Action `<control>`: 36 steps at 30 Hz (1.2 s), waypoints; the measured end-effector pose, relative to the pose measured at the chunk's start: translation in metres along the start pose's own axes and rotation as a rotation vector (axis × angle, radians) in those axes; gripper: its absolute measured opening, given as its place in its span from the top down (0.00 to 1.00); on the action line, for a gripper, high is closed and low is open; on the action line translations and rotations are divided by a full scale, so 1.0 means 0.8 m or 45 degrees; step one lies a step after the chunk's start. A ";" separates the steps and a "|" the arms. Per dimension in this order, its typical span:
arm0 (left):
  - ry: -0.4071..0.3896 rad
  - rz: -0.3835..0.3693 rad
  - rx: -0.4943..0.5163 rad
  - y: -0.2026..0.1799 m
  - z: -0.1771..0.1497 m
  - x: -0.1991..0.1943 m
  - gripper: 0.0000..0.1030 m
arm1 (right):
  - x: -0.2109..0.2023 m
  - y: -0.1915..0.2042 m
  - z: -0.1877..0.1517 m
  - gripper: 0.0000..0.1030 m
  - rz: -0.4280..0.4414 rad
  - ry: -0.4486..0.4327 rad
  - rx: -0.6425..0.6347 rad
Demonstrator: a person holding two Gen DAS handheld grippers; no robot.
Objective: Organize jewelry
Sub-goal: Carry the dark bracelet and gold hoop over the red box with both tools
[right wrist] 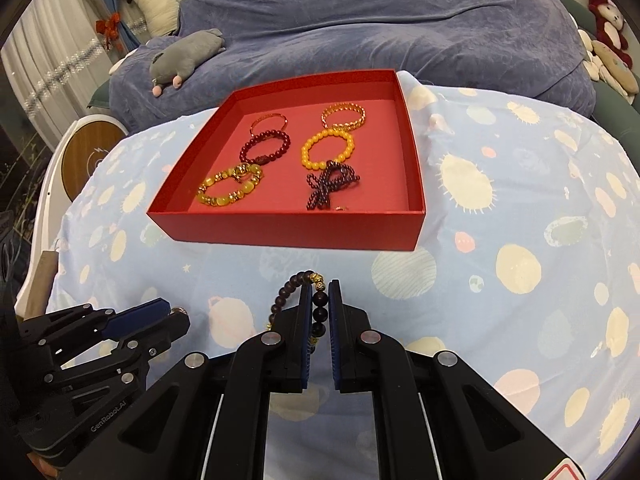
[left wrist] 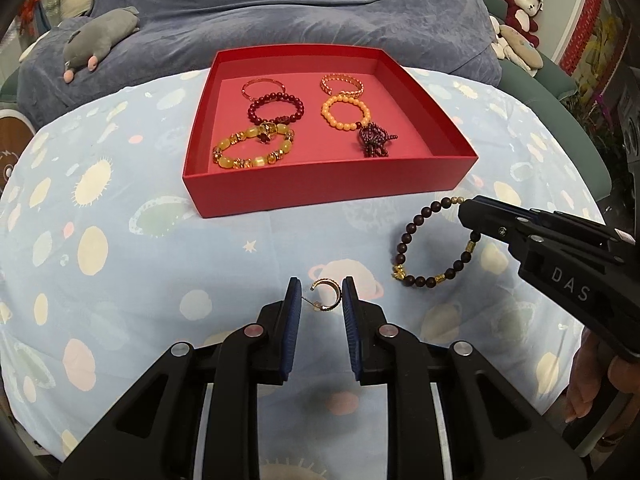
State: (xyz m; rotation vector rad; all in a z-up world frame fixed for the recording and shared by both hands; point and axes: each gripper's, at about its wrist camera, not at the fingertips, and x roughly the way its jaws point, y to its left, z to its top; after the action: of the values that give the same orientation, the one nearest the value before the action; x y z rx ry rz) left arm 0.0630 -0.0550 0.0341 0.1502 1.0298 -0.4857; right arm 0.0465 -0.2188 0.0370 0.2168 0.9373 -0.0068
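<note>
Place: home, likely a bedroom or living room.
Signs: blue blanket point(right wrist: 380, 28) draped behind; grey plush toy point(left wrist: 100, 36) lying on it; red plush monkey point(left wrist: 522, 10) at right; curtains point(right wrist: 52, 76) tied with a bow; planet-print cloth point(left wrist: 120, 240).

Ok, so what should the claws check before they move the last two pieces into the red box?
1. Right claw closed on the dark bead bracelet: ok, beads sit between its pads.
2. Left claw around the gold ring: ok, ring lies between the open fingers.
3. Left claw gripping the ring: not ok, a gap shows on the left side.
4. Free room in the red box: ok, bare floor on its right.
5. Bracelet lifted off the cloth: cannot tell.
</note>
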 end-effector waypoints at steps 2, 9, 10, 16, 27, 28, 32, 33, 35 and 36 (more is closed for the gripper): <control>-0.012 0.006 0.005 0.001 0.009 -0.003 0.80 | -0.006 0.002 0.012 0.93 0.009 -0.020 -0.012; -0.073 0.034 0.033 0.006 0.057 -0.013 0.80 | -0.017 0.011 0.059 0.93 0.027 -0.082 -0.072; -0.082 0.037 0.035 0.007 0.065 -0.014 0.80 | -0.017 0.013 0.067 0.93 0.034 -0.089 -0.076; -0.140 0.060 0.046 0.011 0.115 -0.019 0.80 | -0.020 0.024 0.110 0.93 0.061 -0.143 -0.111; -0.158 0.128 0.056 0.022 0.176 0.005 0.80 | 0.008 0.024 0.173 0.93 0.073 -0.164 -0.108; -0.156 0.132 0.056 0.023 0.179 0.009 0.80 | 0.012 0.022 0.176 0.93 0.075 -0.159 -0.100; -0.136 0.147 0.060 0.026 0.191 0.028 0.80 | 0.034 0.018 0.184 0.93 0.083 -0.131 -0.071; -0.133 0.151 0.060 0.027 0.193 0.032 0.80 | 0.040 0.017 0.185 0.93 0.083 -0.124 -0.067; -0.124 0.154 0.060 0.028 0.196 0.041 0.80 | 0.050 0.015 0.186 0.93 0.089 -0.109 -0.059; -0.119 0.158 0.058 0.029 0.198 0.046 0.80 | 0.055 0.013 0.187 0.93 0.092 -0.101 -0.054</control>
State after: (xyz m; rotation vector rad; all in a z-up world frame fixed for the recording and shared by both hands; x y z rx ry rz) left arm 0.2130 -0.1007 0.0822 0.2287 0.9126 -0.3995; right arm 0.1932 -0.2328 0.0895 0.2092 0.8493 0.0705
